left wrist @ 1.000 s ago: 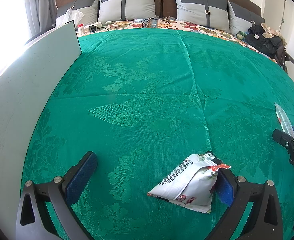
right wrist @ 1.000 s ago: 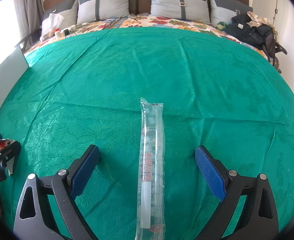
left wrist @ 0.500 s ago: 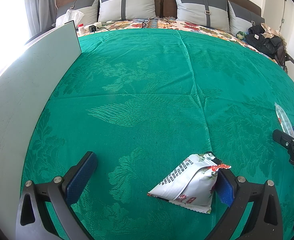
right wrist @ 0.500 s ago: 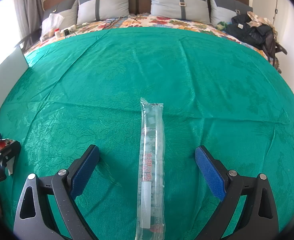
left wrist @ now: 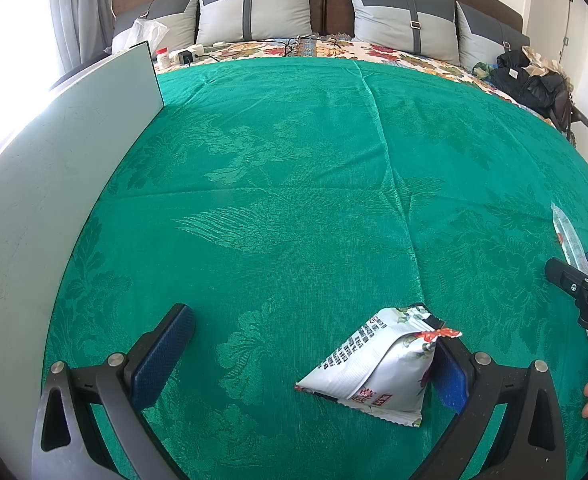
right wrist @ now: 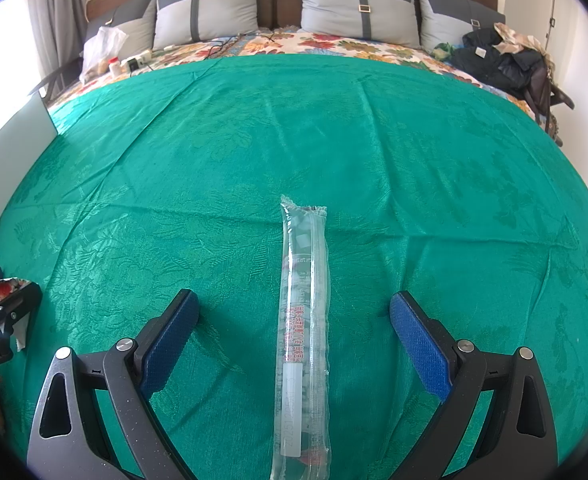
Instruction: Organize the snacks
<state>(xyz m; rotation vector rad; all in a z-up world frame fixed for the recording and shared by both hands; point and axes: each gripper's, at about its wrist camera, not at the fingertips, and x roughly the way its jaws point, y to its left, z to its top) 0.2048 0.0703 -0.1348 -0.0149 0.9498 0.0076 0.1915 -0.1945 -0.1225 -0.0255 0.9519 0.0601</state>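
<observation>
A silver snack bag (left wrist: 378, 364) with black print lies on the green bedspread (left wrist: 294, 200), leaning against the right fingertip of my open left gripper (left wrist: 310, 354). A long clear snack tube (right wrist: 304, 320) lies lengthwise between the wide-open fingers of my right gripper (right wrist: 294, 330), touched by neither. The tube's far end also shows at the right edge of the left wrist view (left wrist: 570, 240), beside the right gripper's finger. The silver bag's corner shows at the left edge of the right wrist view (right wrist: 4, 286).
A pale grey upright board (left wrist: 54, 184) runs along the left side of the bed. Grey pillows (left wrist: 254, 8) line the headboard. A bottle and charger (left wrist: 174, 56) sit at the far left, dark bags (left wrist: 530, 80) at the far right.
</observation>
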